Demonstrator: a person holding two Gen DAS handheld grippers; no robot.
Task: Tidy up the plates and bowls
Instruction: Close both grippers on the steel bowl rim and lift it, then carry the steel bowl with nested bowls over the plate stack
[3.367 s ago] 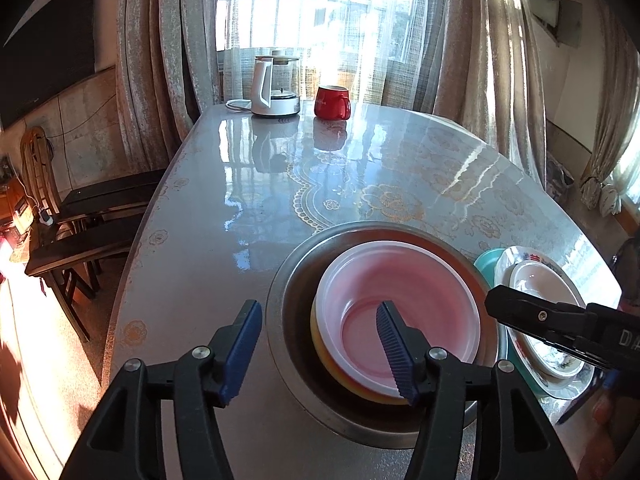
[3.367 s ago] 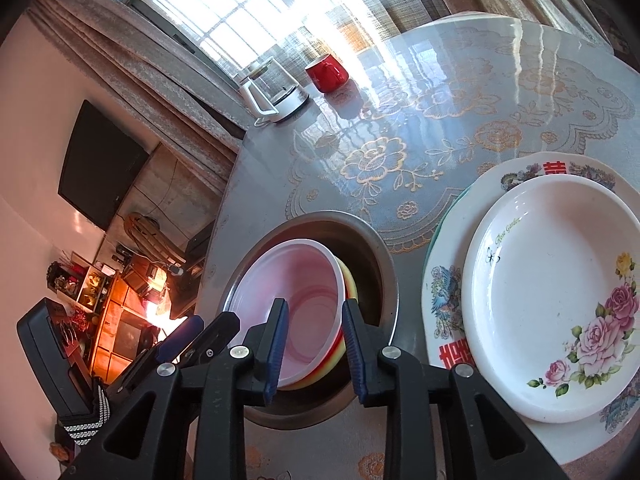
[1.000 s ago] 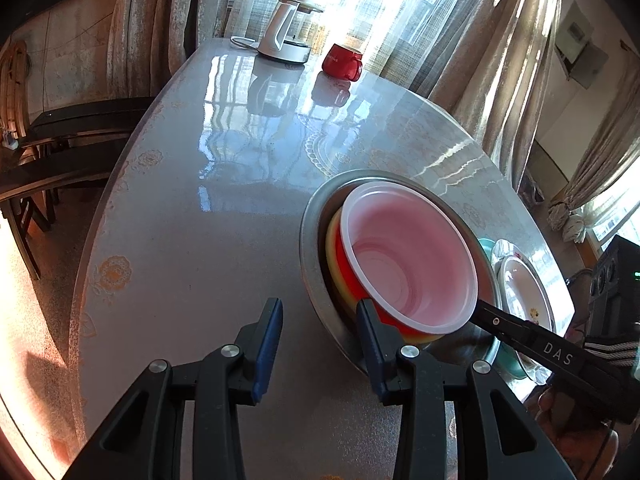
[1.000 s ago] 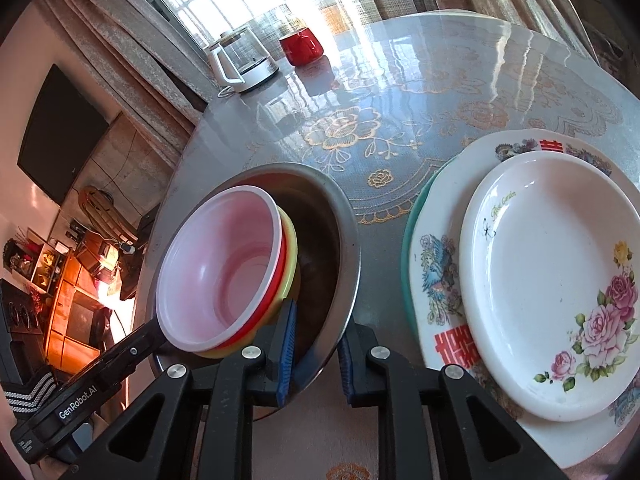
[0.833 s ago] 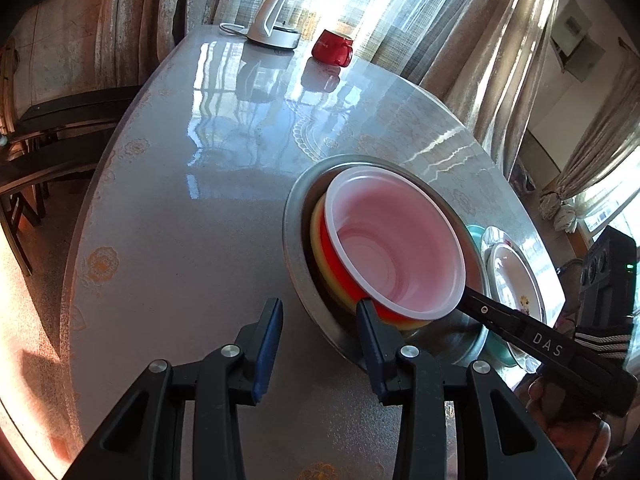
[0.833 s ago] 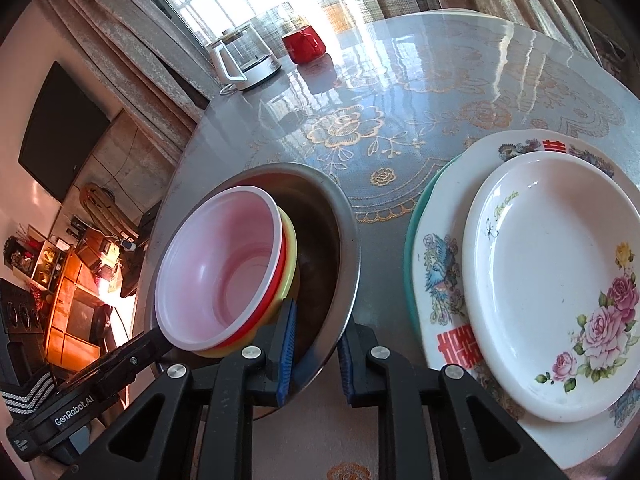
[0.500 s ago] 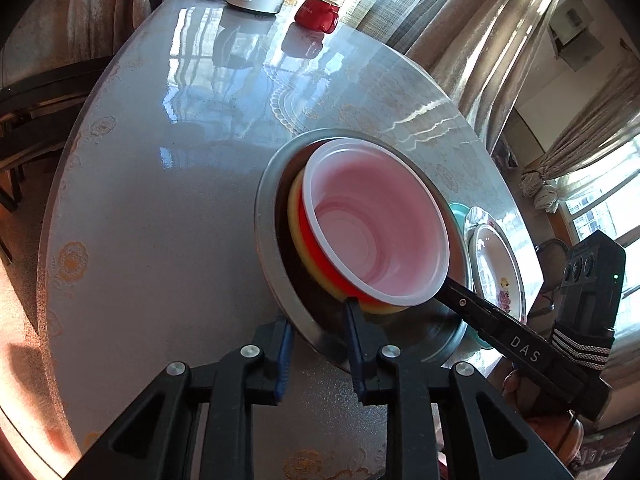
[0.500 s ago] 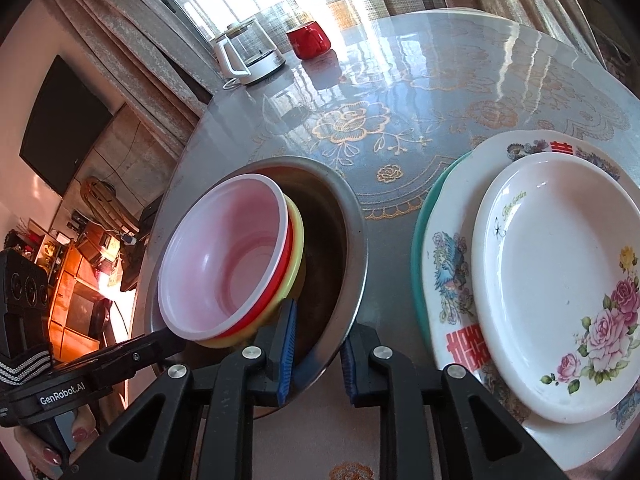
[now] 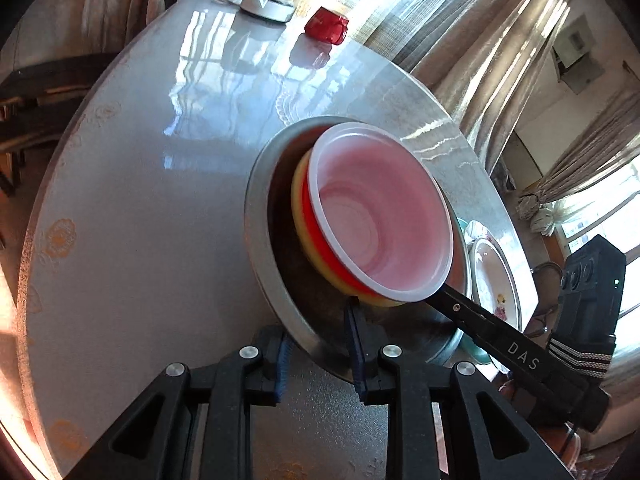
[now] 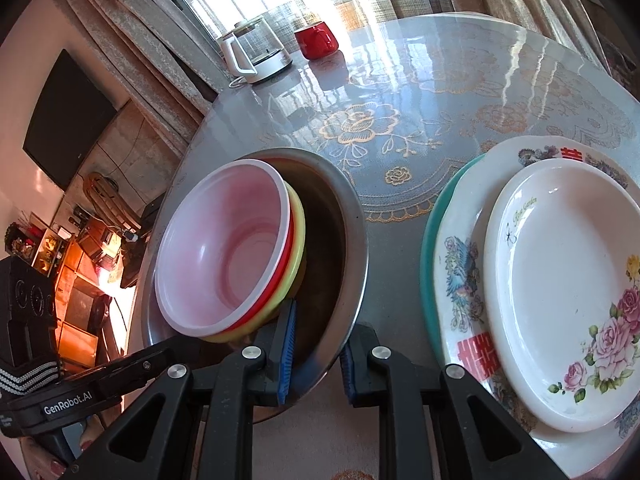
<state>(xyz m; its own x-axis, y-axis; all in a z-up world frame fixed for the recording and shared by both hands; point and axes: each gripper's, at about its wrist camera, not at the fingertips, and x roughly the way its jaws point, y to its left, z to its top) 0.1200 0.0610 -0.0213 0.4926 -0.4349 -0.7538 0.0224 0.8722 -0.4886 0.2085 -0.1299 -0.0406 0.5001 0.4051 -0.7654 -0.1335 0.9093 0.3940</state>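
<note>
A large steel bowl (image 9: pixel 260 216) (image 10: pixel 356 240) holds a nested stack of plastic bowls: pink (image 9: pixel 380 216) (image 10: pixel 224 248) on top, then red and yellow. The stack tilts inside it. My left gripper (image 9: pixel 320 354) is shut on the steel bowl's near rim. My right gripper (image 10: pixel 316 350) is shut on the rim at the other side, one finger inside, one outside. A stack of plates (image 10: pixel 560 288) lies right of the bowl: a white rose plate on a patterned plate on a teal plate. It also shows in the left wrist view (image 9: pixel 492 276).
The round table (image 9: pixel 140 200) has a glossy floral cover. A glass kettle (image 10: pixel 252 54) and a red mug (image 10: pixel 316 42) stand at its far edge by the curtains. Chairs (image 9: pixel 40 92) stand at the far left of the table.
My left gripper has closed on the steel bowl's rim. The right gripper kept its hold. The steel bowl with its stack now looks tipped up from the table.
</note>
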